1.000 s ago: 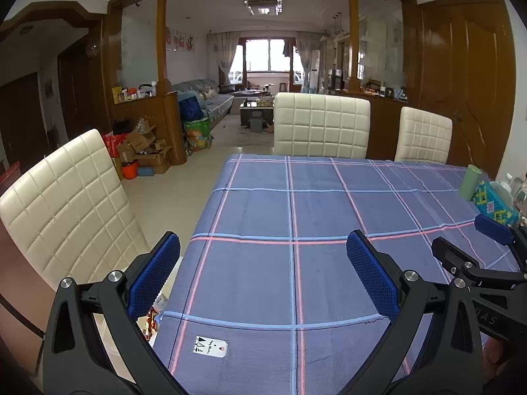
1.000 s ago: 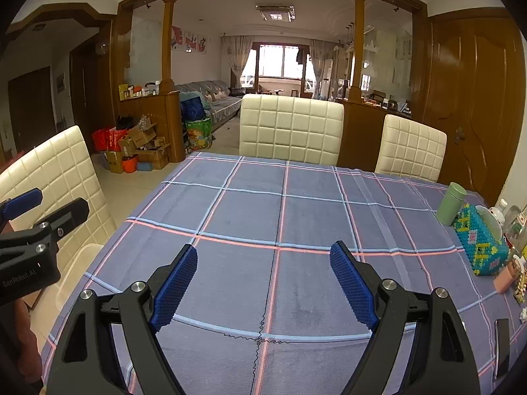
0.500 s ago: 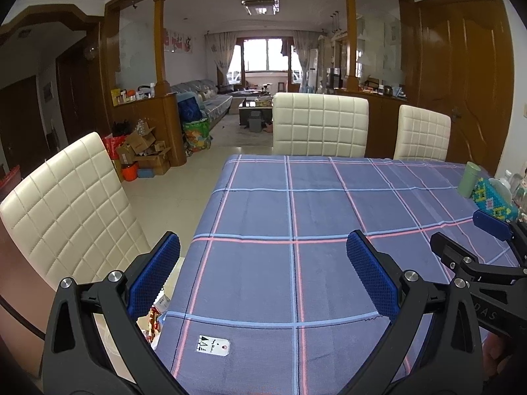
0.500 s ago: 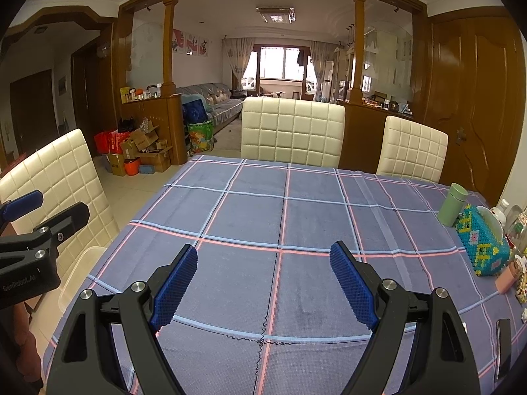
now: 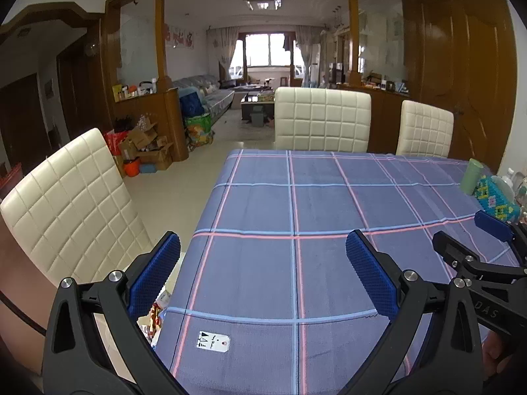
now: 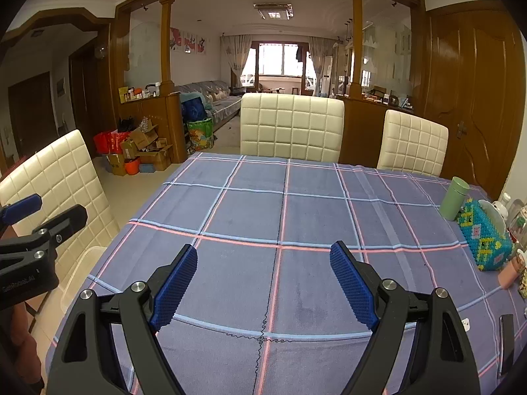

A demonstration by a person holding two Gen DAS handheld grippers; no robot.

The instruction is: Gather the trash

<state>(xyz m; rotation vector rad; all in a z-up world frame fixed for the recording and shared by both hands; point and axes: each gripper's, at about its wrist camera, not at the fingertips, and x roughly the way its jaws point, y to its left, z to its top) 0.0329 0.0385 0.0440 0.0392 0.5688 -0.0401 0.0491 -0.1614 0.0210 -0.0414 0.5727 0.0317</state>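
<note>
Two grippers: we've got both spread wide with nothing between the pads, hanging over the near end of the table.
Left gripper (image 5: 263, 273): jaws apart, sitting above the near left corner of the tablecloth (image 5: 296, 210). From the right wrist view we can see it off to the left, over by the chair.
Right gripper (image 6: 263, 283): jaws apart too, pointed down the middle of the cloth.
Trash: the only real candidate we spot is the white paper tag (image 5: 213, 341) lying flat on the cloth near the left edge. It's low and a bit left of centre between the left gripper's fingers, closer to us than the fingertips.
Long axis: the tag runs roughly side to side in the left wrist view, so across the fingers rather than along them.
Nearer arm: left, easily. The right wrist view doesn't show the tag at all.
Other maybe-trash: some colourful wrappers (image 5: 154, 319) peek out beside the table edge behind the left finger. We can't tell whether they're in a bin or loose.
Not trash, we reckon: the green cup (image 6: 454, 198) and beaded tissue box (image 6: 485, 240) on the far right.
Next move, our guess: the left gripper needs to pull back and dip down to reach the tag. Flat paper on cloth will be fiddly to pinch.
</note>
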